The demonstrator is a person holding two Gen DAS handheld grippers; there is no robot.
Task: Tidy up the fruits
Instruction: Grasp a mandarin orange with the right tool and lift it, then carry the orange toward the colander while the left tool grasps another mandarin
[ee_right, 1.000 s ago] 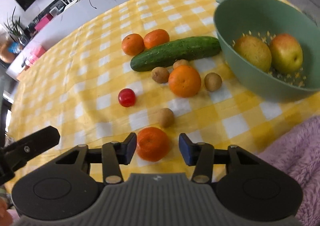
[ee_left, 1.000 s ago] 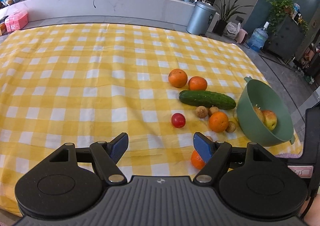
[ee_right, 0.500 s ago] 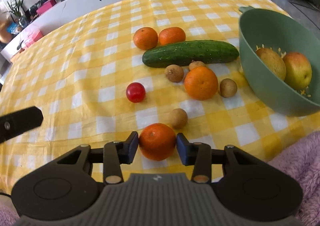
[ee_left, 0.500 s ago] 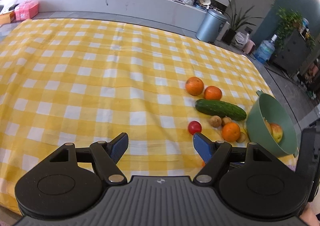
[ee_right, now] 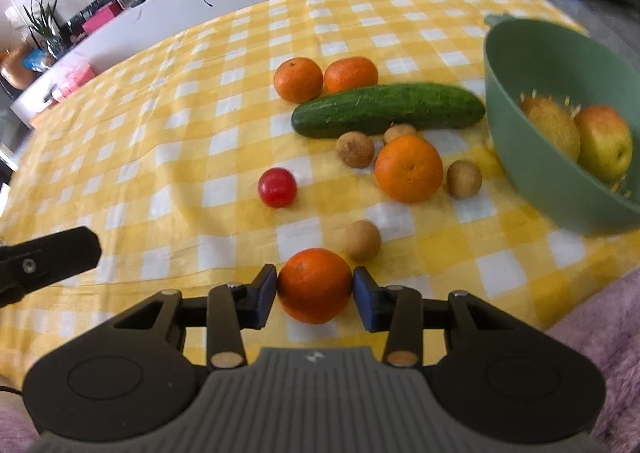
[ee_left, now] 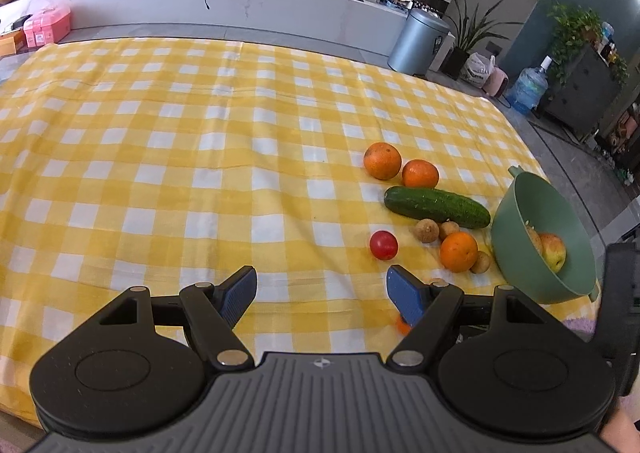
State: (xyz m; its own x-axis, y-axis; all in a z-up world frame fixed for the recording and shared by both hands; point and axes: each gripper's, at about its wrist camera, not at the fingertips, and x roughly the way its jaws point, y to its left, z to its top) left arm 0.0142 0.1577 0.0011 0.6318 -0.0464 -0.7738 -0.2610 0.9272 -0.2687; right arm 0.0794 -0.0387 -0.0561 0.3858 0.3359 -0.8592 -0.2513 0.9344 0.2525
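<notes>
My right gripper [ee_right: 315,290] is shut on an orange [ee_right: 315,285] near the front edge of the yellow checked cloth [ee_right: 180,157]. A green bowl [ee_right: 520,65] at the right holds an apple [ee_right: 606,141] and a brownish fruit [ee_right: 550,127]. On the cloth lie a cucumber [ee_right: 386,109], three more oranges [ee_right: 408,169], a red tomato [ee_right: 277,187] and several small brown fruits [ee_right: 362,240]. My left gripper [ee_left: 322,291] is open and empty, left of the fruit. The bowl [ee_left: 516,221], cucumber [ee_left: 436,207] and tomato [ee_left: 383,245] also show in the left wrist view.
A pink fuzzy fabric [ee_right: 600,325] lies at the front right corner. Beyond the table stand a grey bin [ee_left: 418,41], a water jug [ee_left: 528,87], plants and a long white counter [ee_left: 240,13]. The cloth's left half [ee_left: 120,141] is bare.
My right gripper closed its jaws on the front orange and lifted back slightly. My left gripper drew back and up, staying open.
</notes>
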